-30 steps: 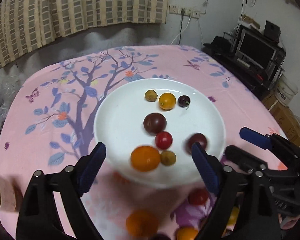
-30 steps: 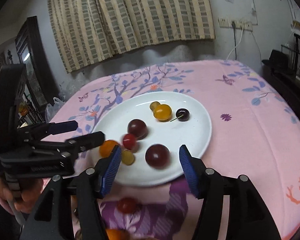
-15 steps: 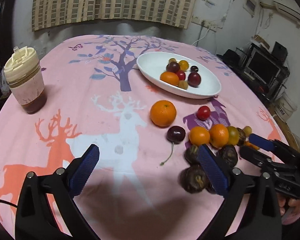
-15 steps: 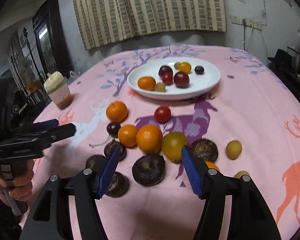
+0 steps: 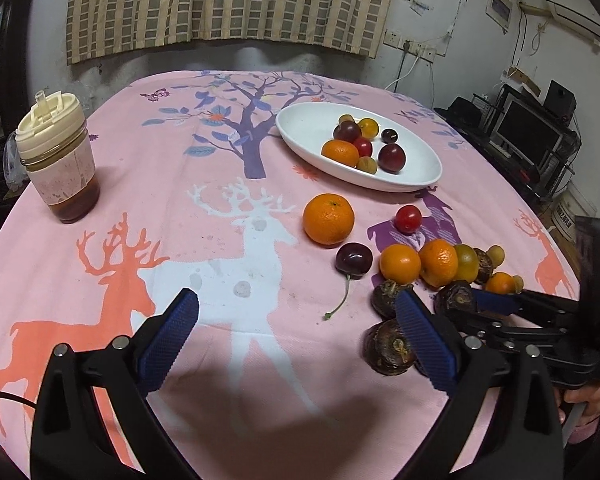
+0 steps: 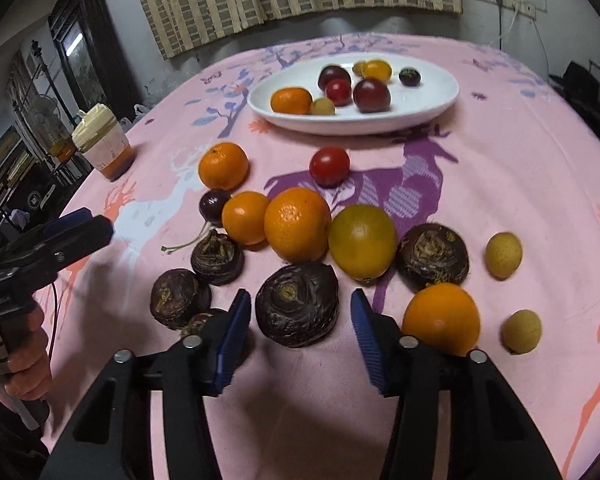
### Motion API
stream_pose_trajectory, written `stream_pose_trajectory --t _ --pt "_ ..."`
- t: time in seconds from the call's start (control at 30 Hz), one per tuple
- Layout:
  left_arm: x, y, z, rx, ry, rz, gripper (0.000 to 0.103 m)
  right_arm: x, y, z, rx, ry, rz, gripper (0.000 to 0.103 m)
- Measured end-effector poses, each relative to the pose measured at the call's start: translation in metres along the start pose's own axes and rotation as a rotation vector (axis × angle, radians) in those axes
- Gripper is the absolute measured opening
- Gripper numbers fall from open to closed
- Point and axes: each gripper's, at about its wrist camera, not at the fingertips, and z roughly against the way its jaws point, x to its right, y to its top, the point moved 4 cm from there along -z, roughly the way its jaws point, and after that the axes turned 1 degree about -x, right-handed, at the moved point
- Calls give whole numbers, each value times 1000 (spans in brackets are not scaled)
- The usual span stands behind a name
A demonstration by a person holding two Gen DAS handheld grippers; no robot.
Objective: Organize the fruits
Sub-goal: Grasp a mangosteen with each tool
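The surface [image 6: 520, 152] carries the plate [image 6: 440, 100] at 12 o'clock. Step in hand: pick-up. Right tongs [image 6: 300, 340], released, flank the dark fruit [image 6: 297, 305]; next, clench. Left tongs [image 5: 296, 344] released, empty.

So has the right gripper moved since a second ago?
Yes. The right gripper has pulled back from the white plate, which now sits far ahead, and brackets a dark water chestnut on the cloth.

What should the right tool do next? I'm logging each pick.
Probably ease forward and down, then close on the dark water chestnut. The right tool is open, the chestnut sits just ahead between its fingers, still on the tablecloth, away from the white plate.
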Motion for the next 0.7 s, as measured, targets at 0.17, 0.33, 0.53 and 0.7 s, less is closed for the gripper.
stream_pose_trajectory --t 0.17,0.33,0.53,0.7 --pt "0 0 1 1 0 1 97 -10 1 -5 8 -55 60 43" --pt "23 -11 -6 -83 -118 -116 90 0 7 19 105 23 -1 43" --pt "56 -33 -19 -161 -151 -303 56 5 9 28 132 54 -27 43" --pt "60 -41 -27 -193 -152 -326 47 2 9 32 138 68 -16 43"
